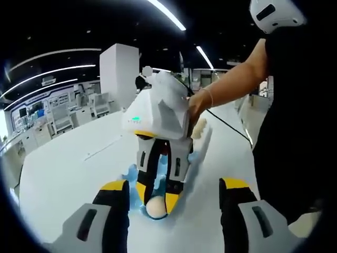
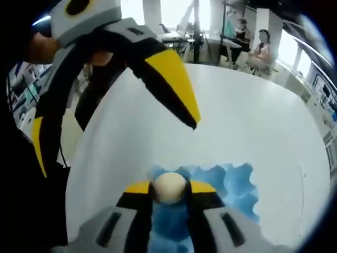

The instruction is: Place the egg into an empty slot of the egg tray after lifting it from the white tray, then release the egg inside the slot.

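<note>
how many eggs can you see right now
1. The egg sits clamped between the right hand-held gripper jaws, over the blue egg tray. Others may be hidden behind the gripper.

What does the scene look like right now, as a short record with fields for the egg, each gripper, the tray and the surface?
egg: cream-coloured, clamped between the right gripper's yellow-tipped jaws
right gripper: shut on the egg, directly over the egg tray
left gripper: jaws apart, holding nothing, facing the right gripper
egg tray: blue, slots near the egg look empty
surface: white table
release: not yet done
</note>
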`<state>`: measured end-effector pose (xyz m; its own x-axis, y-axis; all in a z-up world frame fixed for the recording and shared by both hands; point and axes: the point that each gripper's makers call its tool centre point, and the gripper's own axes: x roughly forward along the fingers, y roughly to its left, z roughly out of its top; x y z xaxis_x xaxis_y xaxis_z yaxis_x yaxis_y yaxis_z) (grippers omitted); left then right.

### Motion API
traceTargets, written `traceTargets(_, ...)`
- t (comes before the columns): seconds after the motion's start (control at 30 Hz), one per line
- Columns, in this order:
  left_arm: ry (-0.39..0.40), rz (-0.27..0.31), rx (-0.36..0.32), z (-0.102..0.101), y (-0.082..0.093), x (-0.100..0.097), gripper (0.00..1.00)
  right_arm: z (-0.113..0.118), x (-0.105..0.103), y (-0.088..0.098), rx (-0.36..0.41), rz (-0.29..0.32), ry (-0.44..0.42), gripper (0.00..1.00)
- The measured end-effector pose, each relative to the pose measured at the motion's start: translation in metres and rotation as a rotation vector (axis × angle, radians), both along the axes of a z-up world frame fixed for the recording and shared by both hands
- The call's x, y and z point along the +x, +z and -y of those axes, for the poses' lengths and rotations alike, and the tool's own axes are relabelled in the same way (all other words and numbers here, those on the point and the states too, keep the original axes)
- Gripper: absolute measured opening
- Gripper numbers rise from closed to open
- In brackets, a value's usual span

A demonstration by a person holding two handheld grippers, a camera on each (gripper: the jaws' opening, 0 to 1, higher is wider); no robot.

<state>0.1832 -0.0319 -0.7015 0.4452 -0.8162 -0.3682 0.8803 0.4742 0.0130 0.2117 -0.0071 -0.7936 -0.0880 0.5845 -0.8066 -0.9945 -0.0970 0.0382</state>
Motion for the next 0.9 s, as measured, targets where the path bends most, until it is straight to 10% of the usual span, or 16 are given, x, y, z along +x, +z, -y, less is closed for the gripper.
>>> traceTargets(0.9,-0.020,0.007,0.009,0.009,0.003,0.001,0.69,0.039,-0.002,0.019,0.129,-0.007,-0.021,0.27)
